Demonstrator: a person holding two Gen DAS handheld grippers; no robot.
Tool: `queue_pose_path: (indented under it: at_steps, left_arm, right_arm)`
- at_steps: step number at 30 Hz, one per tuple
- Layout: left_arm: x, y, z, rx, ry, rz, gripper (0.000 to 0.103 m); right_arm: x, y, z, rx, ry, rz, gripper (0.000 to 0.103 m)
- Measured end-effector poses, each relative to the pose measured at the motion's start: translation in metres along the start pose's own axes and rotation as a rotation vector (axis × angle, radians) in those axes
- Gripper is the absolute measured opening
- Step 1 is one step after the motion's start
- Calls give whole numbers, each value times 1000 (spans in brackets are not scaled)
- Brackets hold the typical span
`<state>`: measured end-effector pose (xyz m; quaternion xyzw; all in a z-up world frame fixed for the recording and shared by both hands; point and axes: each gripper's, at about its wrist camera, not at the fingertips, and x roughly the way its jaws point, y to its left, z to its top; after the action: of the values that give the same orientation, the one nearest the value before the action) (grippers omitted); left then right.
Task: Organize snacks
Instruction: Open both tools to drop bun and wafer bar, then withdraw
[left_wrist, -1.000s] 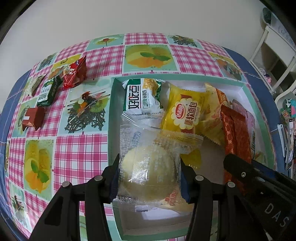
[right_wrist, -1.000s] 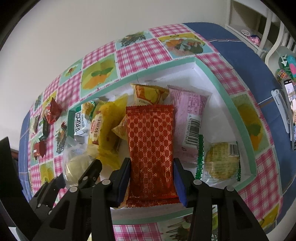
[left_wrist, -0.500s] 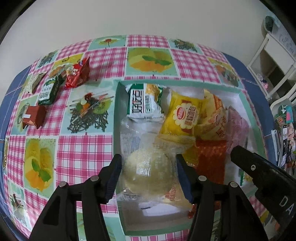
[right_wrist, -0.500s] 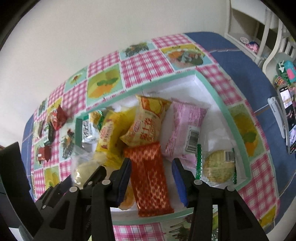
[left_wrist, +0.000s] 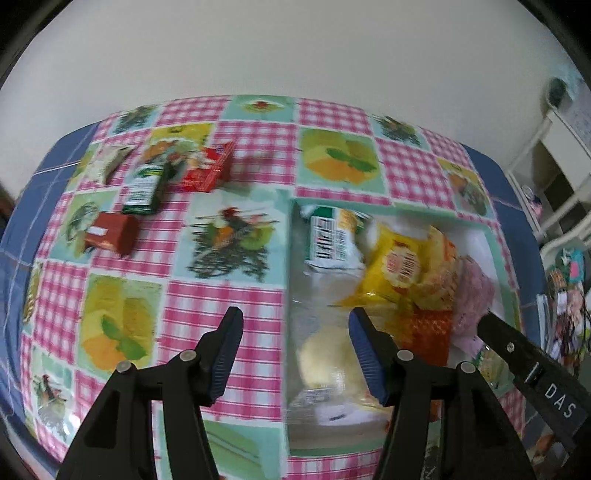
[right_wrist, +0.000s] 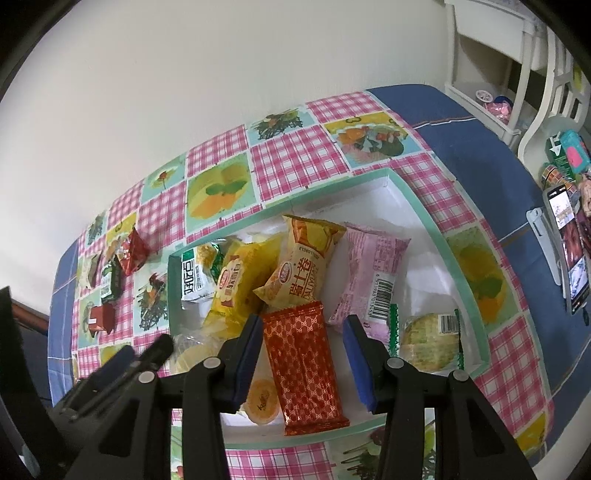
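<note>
From the left wrist view, my left gripper (left_wrist: 295, 354) hangs over the checked tablecloth (left_wrist: 221, 295), just outside the left wall of the teal-rimmed box (left_wrist: 289, 258). Its jaws are spread with nothing between them. The clear-wrapped round bun (left_wrist: 325, 354) lies inside the box, beside my right-hand pad. So I judge one drop-off done and the next pick not yet begun. Four snacks wait loose on the cloth at the far left: a pale packet (left_wrist: 107, 166), a green packet (left_wrist: 144, 188), a red packet (left_wrist: 207, 170) and a small brown-red box (left_wrist: 110, 236). The next move calls for carrying this gripper across to one of them, lining the pads up on its short sides, and closing.

From the right wrist view, my right gripper (right_wrist: 303, 354) stands over the box's near end, jaws apart. The red patterned wafer pack (right_wrist: 306, 365) lies flat on the box floor between the pads, which do not press it. I count eight snacks in the box here: the wafer, a green-and-white pack (right_wrist: 194, 277), a yellow bread pack (right_wrist: 240, 284), an orange-yellow roll pack (right_wrist: 303, 262), a pink pack (right_wrist: 369, 277), a green-edged round cake (right_wrist: 428, 339), a small orange jelly cup (right_wrist: 260, 400) and the bun at the left, partly hidden.
</note>
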<state>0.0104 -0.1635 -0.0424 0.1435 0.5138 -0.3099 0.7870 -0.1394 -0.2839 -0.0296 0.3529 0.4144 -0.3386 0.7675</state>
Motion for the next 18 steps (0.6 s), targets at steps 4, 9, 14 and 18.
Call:
queue_pose_path:
  at_steps: [4, 9, 14, 18]
  left_arm:
    - [-3, 22, 2, -62, -7, 59, 61]
    - [-4, 49, 2, -129, -9, 111, 80]
    - [-4, 60, 2, -149, -21, 148, 84]
    - [-4, 63, 2, -151, -30, 164, 86]
  right_arm:
    - [5, 4, -2, -12, 17, -1, 49]
    - [11, 14, -5, -48, 35, -10, 61]
    - [14, 27, -7, -91, 40, -14, 74]
    - [14, 34, -9, -119, 32, -32, 87]
